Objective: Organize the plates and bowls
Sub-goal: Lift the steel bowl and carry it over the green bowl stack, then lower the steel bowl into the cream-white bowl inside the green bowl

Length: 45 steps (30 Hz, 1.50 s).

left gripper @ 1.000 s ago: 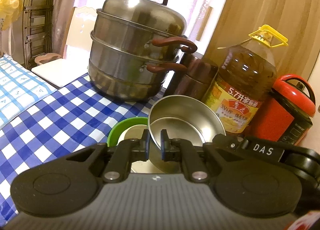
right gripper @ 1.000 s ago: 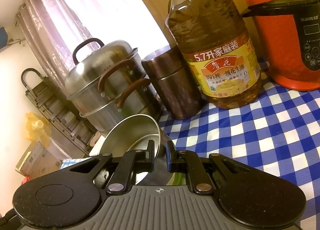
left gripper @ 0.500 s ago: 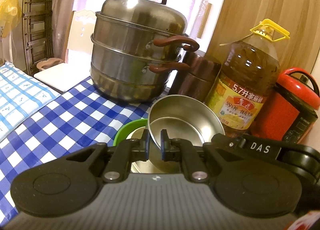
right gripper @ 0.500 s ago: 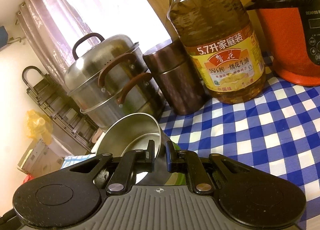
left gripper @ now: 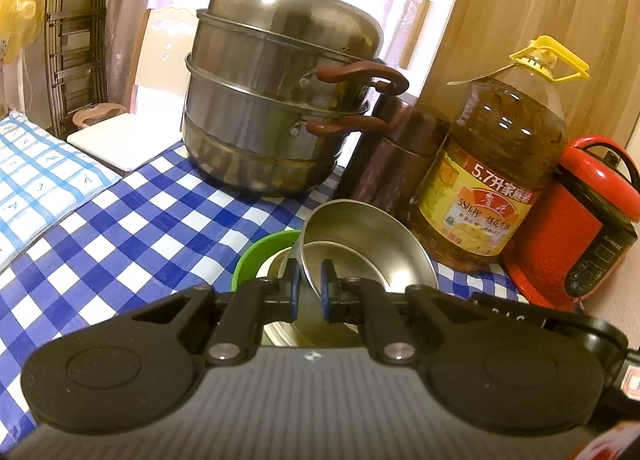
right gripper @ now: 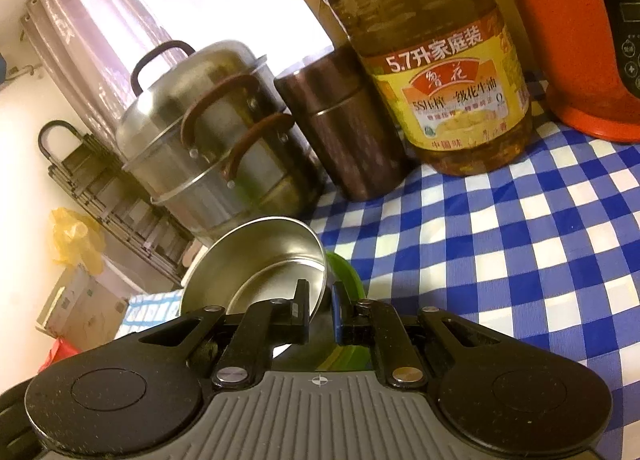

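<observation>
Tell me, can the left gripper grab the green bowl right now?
Probably not. The left gripper is shut on the steel bowl, and that bowl sits tilted over the green bowl.

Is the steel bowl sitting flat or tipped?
Tipped. The steel bowl leans with its opening facing the cameras, its rim pinched by both claws, over the green bowl.

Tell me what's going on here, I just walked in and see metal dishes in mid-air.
A person is working two handheld grippers on one steel bowl. The left gripper and the right gripper are each shut on its rim from opposite sides, holding it tilted over a green bowl on the checked tablecloth. A steamer pot, oil bottle and red cooker stand behind.
</observation>
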{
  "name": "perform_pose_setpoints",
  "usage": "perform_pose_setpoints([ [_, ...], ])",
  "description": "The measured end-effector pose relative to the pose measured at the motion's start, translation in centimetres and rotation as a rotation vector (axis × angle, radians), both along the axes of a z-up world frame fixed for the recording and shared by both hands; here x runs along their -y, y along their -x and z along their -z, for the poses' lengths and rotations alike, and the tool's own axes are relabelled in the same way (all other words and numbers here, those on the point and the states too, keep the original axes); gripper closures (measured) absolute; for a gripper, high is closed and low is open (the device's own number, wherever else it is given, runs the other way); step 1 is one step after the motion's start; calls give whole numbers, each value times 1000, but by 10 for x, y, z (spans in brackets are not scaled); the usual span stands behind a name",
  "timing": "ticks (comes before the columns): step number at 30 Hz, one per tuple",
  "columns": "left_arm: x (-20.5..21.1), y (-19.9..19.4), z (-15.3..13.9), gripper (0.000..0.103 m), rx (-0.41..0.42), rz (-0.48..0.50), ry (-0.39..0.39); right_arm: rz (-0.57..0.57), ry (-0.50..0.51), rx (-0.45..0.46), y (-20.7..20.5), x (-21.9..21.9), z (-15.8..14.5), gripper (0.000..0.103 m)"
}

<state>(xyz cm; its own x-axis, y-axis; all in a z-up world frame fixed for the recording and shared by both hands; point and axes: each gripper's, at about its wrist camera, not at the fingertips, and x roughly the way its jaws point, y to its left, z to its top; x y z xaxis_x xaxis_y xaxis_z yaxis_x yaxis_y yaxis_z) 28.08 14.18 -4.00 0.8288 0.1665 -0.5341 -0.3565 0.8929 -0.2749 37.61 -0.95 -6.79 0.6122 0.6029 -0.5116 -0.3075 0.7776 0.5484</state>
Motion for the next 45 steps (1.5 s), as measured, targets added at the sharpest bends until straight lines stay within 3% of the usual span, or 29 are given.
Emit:
perform_pose_setpoints([
  [21, -6, -2, 8, 94, -19, -14, 30, -38, 79, -57, -5, -12, 10, 92],
  [31, -11, -1, 10, 94, -11, -30, 52, -46, 50, -48, -6, -11, 11, 90],
  [34, -12, 1, 7, 94, 14, -38, 56, -41, 31, -41, -7, -9, 9, 84],
  [36, -12, 3, 5, 94, 23, -48, 54, -31, 20, -28, -7, -6, 6, 64],
  [38, -14, 3, 5, 93, 28, -55, 56, -16, 4, -19, -7, -3, 5, 57],
  [42, -16, 4, 6, 79, 24, -68, 58, 3, 4, -18, -9, 3, 4, 56],
  [45, -17, 3, 7, 76, 21, -70, 57, 18, 18, -28, -12, 5, 9, 56],
])
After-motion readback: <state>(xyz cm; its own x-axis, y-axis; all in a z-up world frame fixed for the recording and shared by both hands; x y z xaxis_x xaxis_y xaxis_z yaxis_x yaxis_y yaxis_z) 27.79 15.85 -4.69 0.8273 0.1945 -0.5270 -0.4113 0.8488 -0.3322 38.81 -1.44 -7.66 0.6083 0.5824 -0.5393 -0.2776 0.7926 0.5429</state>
